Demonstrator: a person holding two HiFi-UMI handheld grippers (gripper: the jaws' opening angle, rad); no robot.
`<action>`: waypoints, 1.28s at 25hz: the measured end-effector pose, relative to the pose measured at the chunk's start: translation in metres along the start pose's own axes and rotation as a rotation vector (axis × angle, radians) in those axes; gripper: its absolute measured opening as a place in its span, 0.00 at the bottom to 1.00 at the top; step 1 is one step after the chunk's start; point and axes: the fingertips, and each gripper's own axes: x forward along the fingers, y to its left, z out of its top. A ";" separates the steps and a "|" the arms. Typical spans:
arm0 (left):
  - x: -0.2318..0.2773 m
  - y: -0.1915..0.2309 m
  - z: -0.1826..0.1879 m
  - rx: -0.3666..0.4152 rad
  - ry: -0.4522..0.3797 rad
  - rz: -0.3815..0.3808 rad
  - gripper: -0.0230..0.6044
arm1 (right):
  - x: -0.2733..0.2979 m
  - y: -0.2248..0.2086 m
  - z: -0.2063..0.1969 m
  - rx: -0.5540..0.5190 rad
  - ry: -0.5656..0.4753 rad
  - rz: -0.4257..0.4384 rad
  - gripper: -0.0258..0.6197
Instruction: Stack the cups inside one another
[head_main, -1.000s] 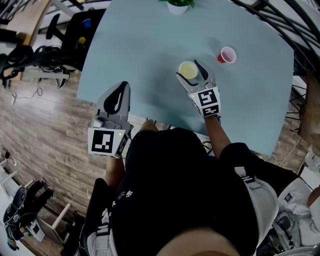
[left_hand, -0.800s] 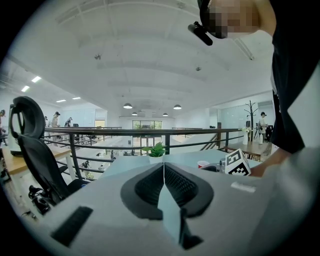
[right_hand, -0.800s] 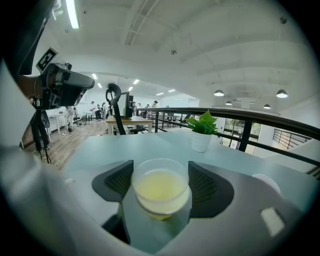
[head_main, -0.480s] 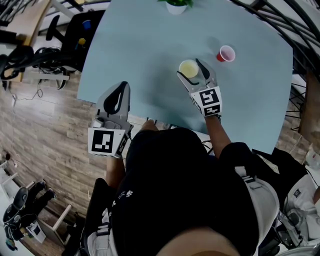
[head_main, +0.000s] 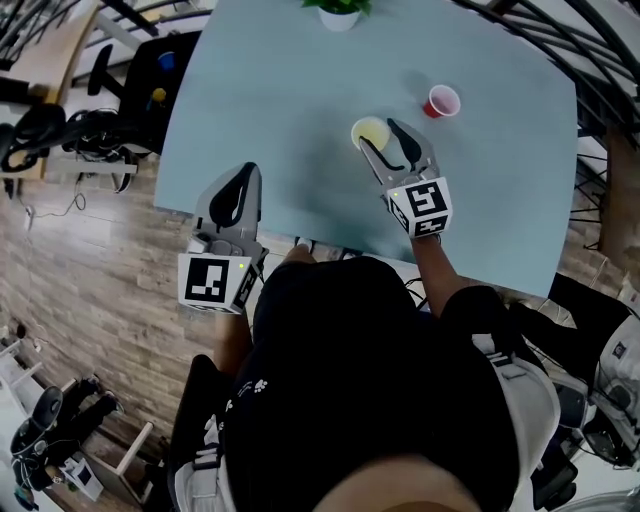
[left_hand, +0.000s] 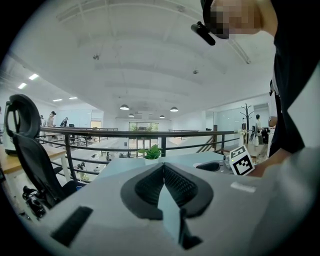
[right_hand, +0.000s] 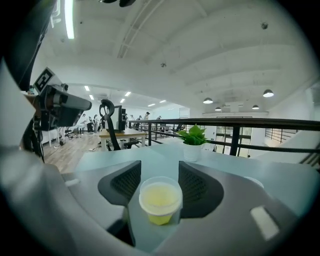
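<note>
Yellow cup (right_hand: 160, 200) sits gripped in our right gripper's (head_main: 375, 133) jaws, which have just been closing, so we carry it upright to the red cup (head_main: 441, 101) on the worktop (head_main: 280, 90) and lower it straight in, while the left gripper (left_hand: 164, 172) rests closed and empty.

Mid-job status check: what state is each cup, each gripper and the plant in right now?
yellow cup: upright, gripped between the right gripper's pads.
right gripper: jaws have just been closing, now shut on the yellow cup.
red cup: upright on the table, standing apart, not yet nested.
left gripper: jaws together, empty.
potted plant: upright at the table's far edge.
</note>
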 end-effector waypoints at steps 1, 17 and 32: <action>0.001 -0.001 0.001 0.002 -0.003 -0.007 0.02 | -0.003 -0.001 0.003 0.020 -0.013 -0.008 0.40; 0.043 -0.042 0.009 0.023 -0.025 -0.209 0.02 | -0.076 -0.018 0.024 0.110 -0.131 -0.186 0.08; 0.087 -0.105 0.010 0.062 -0.003 -0.412 0.02 | -0.159 -0.056 0.007 0.180 -0.149 -0.410 0.05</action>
